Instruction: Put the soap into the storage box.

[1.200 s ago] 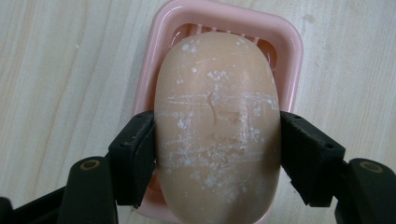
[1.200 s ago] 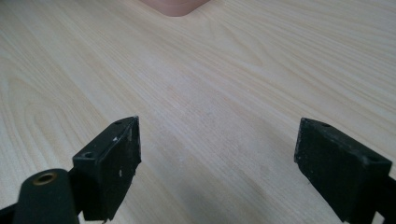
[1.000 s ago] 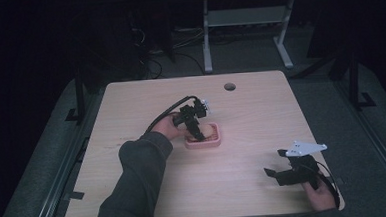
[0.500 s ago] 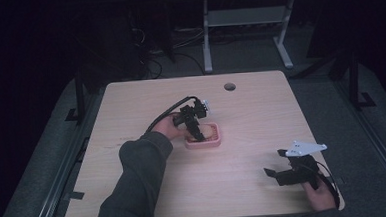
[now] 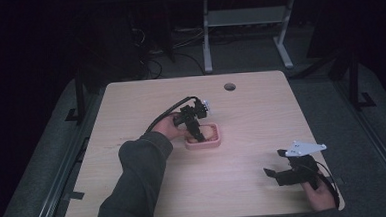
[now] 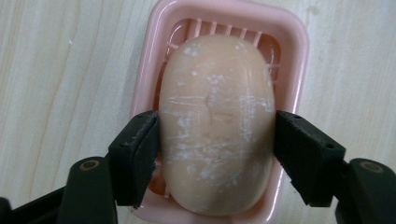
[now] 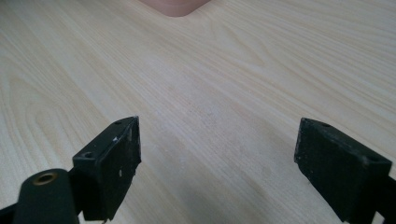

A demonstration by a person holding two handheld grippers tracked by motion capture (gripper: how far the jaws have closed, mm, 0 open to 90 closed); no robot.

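A pale peach bar of soap (image 6: 217, 126) lies in a pink slatted soap dish (image 6: 299, 51) near the middle of the wooden table (image 5: 131, 111). My left gripper (image 6: 217, 135) reaches down over the dish (image 5: 215, 143), one black pad on each side of the bar. Its jaws have just been opening; the soap stays between them, and the pads stand right at its sides without squeezing it. My right gripper (image 5: 275, 164) rests near the table's front right corner. Its jaws (image 7: 217, 140) stand wide open over bare wood with nothing between them.
A round cable hole (image 5: 229, 86) sits near the table's far edge. A corner of the pink dish (image 7: 175, 7) shows at the top of the right gripper view. Beyond the table, a dark floor holds white desk legs (image 5: 206, 42) and cables.
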